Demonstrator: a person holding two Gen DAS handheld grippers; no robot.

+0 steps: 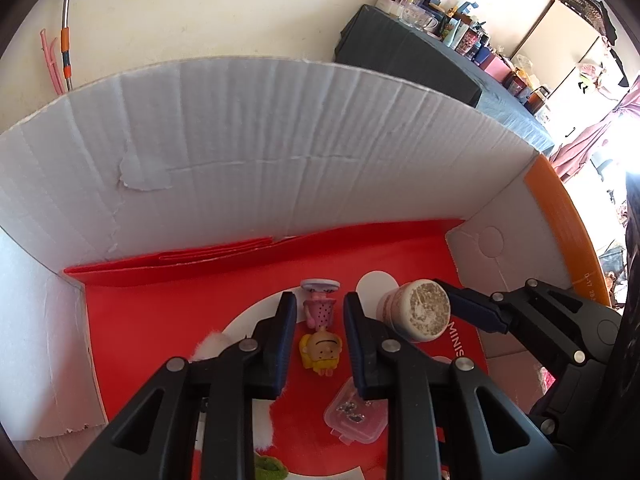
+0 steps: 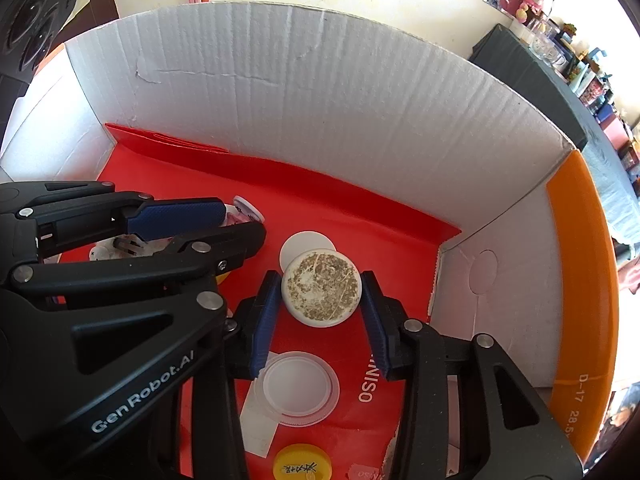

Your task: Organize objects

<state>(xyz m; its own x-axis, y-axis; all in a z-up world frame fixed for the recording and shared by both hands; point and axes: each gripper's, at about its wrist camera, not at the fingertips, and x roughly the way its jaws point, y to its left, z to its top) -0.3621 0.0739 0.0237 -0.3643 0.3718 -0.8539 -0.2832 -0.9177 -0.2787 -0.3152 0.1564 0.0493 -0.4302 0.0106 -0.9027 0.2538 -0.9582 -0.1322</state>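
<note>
Both grippers are inside a white cardboard box (image 1: 240, 140) lined with a red bag (image 1: 192, 304). My right gripper (image 2: 322, 294) is shut on a small white cup (image 2: 321, 289) with a stained bottom, held above the floor; the cup also shows in the left wrist view (image 1: 416, 310). My left gripper (image 1: 319, 320) is open and empty, its fingers either side of a yellow figurine (image 1: 322, 354) and a pink figurine (image 1: 319, 306) that lie on the floor below.
A small clear plastic case (image 1: 356, 414) lies near the left gripper's right finger. A clear round lid (image 2: 296, 388) and a yellow cap (image 2: 302, 466) lie below the right gripper. A white fluffy item (image 1: 210, 346) lies under the left finger. The box walls stand close all round.
</note>
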